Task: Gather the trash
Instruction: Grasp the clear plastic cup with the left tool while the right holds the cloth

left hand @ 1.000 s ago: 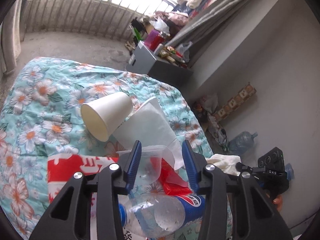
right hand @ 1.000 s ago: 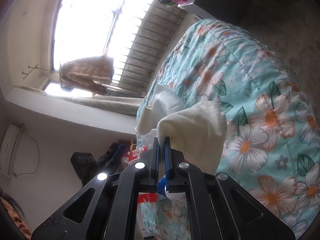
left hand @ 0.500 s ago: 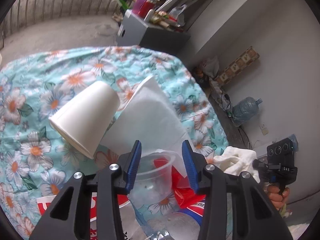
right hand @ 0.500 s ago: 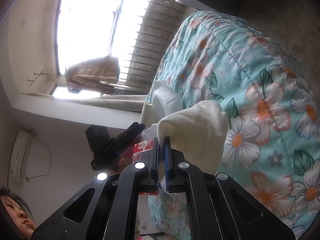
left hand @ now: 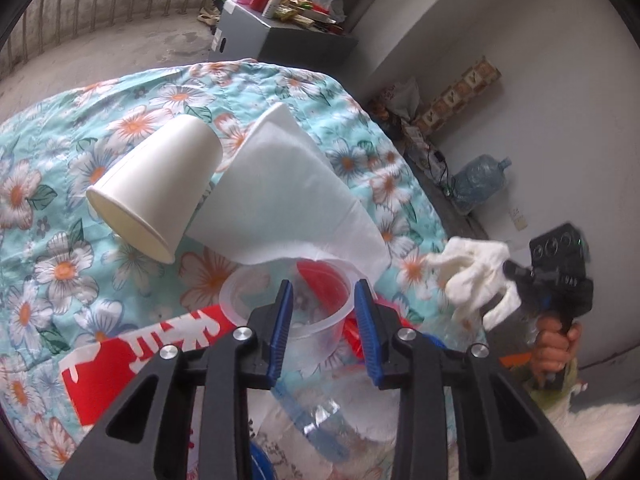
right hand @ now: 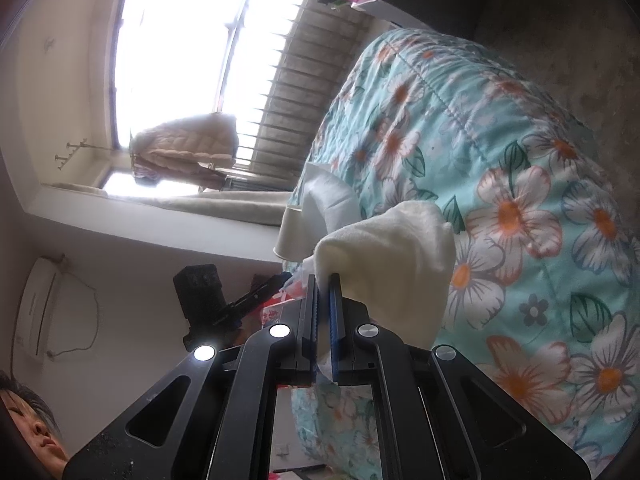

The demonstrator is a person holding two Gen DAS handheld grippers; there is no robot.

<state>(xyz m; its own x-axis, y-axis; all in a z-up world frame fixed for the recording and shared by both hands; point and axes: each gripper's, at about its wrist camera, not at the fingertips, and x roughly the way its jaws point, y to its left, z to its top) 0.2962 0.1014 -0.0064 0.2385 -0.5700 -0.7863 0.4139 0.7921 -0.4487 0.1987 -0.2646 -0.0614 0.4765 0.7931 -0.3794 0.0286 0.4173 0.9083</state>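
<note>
On the floral quilt (left hand: pixel 60 160) lie a white paper cup (left hand: pixel 156 188) on its side, a white napkin (left hand: pixel 280 192), a red printed wrapper (left hand: pixel 140 360), a crushed plastic bottle (left hand: pixel 340 412) and a clear plastic cup (left hand: pixel 256 300) with red scrap inside. My left gripper (left hand: pixel 324 286) points down at the clear cup. Its jaws are closing, with the cup's right rim between them and no pad pressing. My right gripper (right hand: pixel 324 280) is shut on a wad of white cloth (right hand: pixel 392 252), held off the quilt's edge. That white cloth (left hand: pixel 472 276) shows at the right of the left wrist view.
A grey box (left hand: pixel 276 36) piled with clutter stands on the floor beyond the quilt. A water jug (left hand: pixel 480 184) and cables sit by the wall at right. A hand (left hand: pixel 554 344) grips the right tool. Window bars (right hand: pixel 280 92) run behind.
My left gripper tipped downward and came closer over the clear cup, and its jaws narrowed. The right gripper kept still with the cloth in it.
</note>
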